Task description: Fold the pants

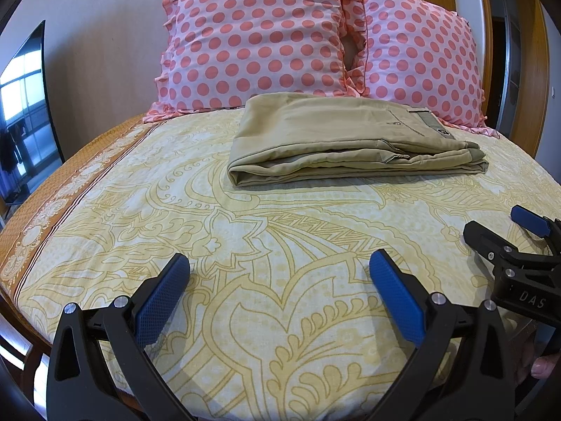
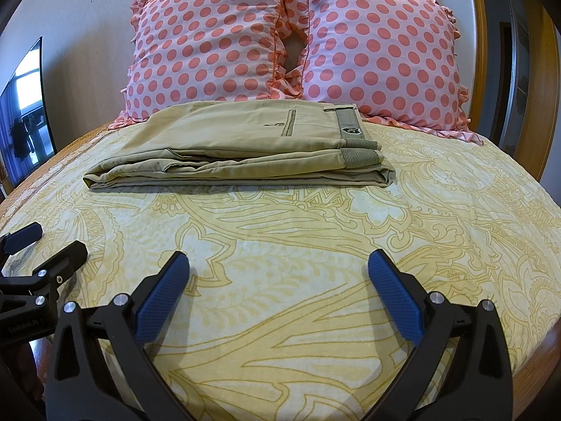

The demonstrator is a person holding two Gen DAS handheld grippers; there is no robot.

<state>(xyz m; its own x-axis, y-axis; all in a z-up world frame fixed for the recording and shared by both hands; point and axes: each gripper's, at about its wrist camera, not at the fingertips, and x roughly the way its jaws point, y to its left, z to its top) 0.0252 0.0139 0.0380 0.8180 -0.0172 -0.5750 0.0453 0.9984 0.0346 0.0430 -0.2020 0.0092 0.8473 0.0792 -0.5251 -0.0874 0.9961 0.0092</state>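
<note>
Tan pants on a yellow bed, with pink spotty pillows

The pants (image 2: 224,144) are tan, with a grey striped waistband (image 2: 354,140). The bedsheet (image 2: 298,245) is pale yellow with darker yellow swirls and leaves, and one orange-brown border (image 1: 45,217) with white flowers. The two pillows (image 1: 252,35) are pink with big coral dots — frills too. Both grippers are black with blue pads (image 1: 157,305) — bumpy blue.

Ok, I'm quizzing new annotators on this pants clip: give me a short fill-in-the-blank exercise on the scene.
1. The khaki pants lie ____ on the bedspread.
2. Behind them lean two pillows patterned with ____.
3. The left tool and the right tool are both ____, holding nothing.

Missing words: folded; polka dots; open
</note>
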